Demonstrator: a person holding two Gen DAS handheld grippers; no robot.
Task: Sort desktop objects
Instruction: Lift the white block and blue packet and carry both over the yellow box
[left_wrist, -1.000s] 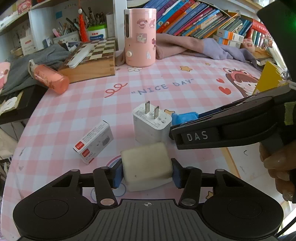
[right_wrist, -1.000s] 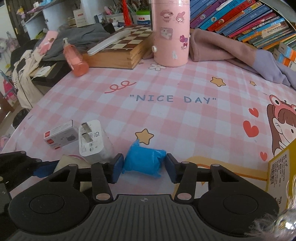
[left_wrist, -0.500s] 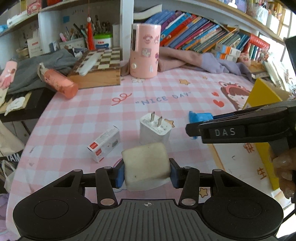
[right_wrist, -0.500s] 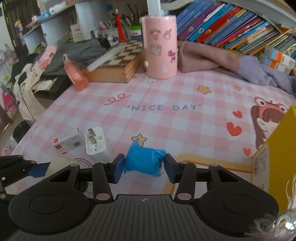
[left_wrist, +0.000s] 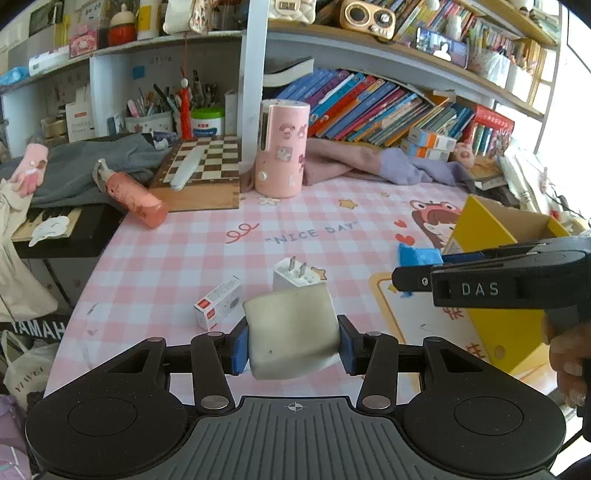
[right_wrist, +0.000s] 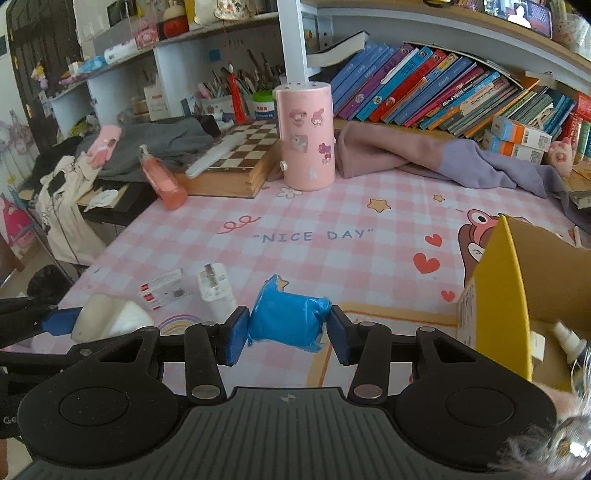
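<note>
Pink gingham covering: a checked cloth printed "NICE DAY" lies over the surface (right_wrist: 332, 221), so every loose item stands out against it.
Left tool (left_wrist: 293, 341): its blue pads pinch a cream foam block (left_wrist: 293, 330) from both sides, clear of the cloth; the block bulges slightly, so the grip looks firm enough to carry.
Right tool (right_wrist: 286, 330): its pads clamp a crumpled blue packet (right_wrist: 288, 321) across its width, also raised off the cloth.
Yellow cardboard box (right_wrist: 496, 291): open-topped, standing at the right edge beside the right tool; a small white-capped bottle (right_wrist: 567, 336) already lies inside, which suggests this is the sorting bin.
Held items, judgement: both appear mid-carry towards the box, and the blue packet is the nearer of the two.
White plug charger (left_wrist: 295, 277): prongs up, resting on the cloth just beyond the foam block; not yet sorted.
Small white-and-red carton (left_wrist: 218, 302): lying on its side just beside the charger, also waiting.
Back row: a pink cylindrical holder with stickers (right_wrist: 306, 136) stands upright beside a wooden chessboard box (right_wrist: 232, 162); a pink pump bottle (left_wrist: 129, 194) lies tipped at the surface edge.
Caution: the two tools are close together, so their approaches to the box may need staggering.
</note>
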